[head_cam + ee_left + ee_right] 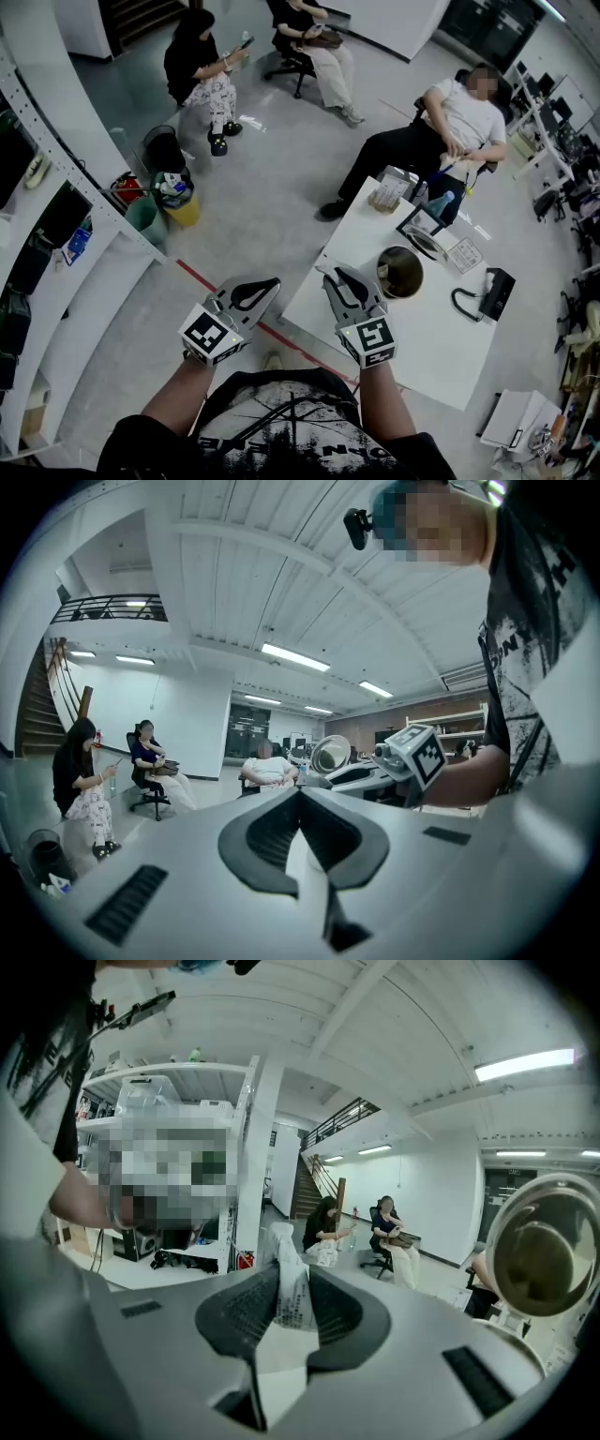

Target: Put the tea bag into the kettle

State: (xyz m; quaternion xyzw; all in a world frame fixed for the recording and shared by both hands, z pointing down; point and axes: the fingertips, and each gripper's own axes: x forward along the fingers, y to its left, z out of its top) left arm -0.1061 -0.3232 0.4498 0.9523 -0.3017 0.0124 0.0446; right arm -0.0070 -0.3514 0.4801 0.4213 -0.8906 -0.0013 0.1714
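Observation:
My right gripper (292, 1281) is shut on a white tea bag packet (294, 1299), which stands up between its dark pads. In the head view that gripper (341, 281) hovers over the near left edge of the white table (441, 347), a short way left of the open metal kettle (400, 272). The kettle's mouth (539, 1255) fills the right side of the right gripper view. My left gripper (257, 293) floats off the table to the left, over the floor; its jaws (300, 794) are shut with nothing in them. The left gripper view also catches the kettle (330, 755).
A black telephone (494, 292), a framed tray (424, 228) and a small box (389, 192) sit on the table beyond the kettle. A person sits at its far end (450, 131), two more further back. White shelving (56, 234) and bins (173, 192) stand at the left.

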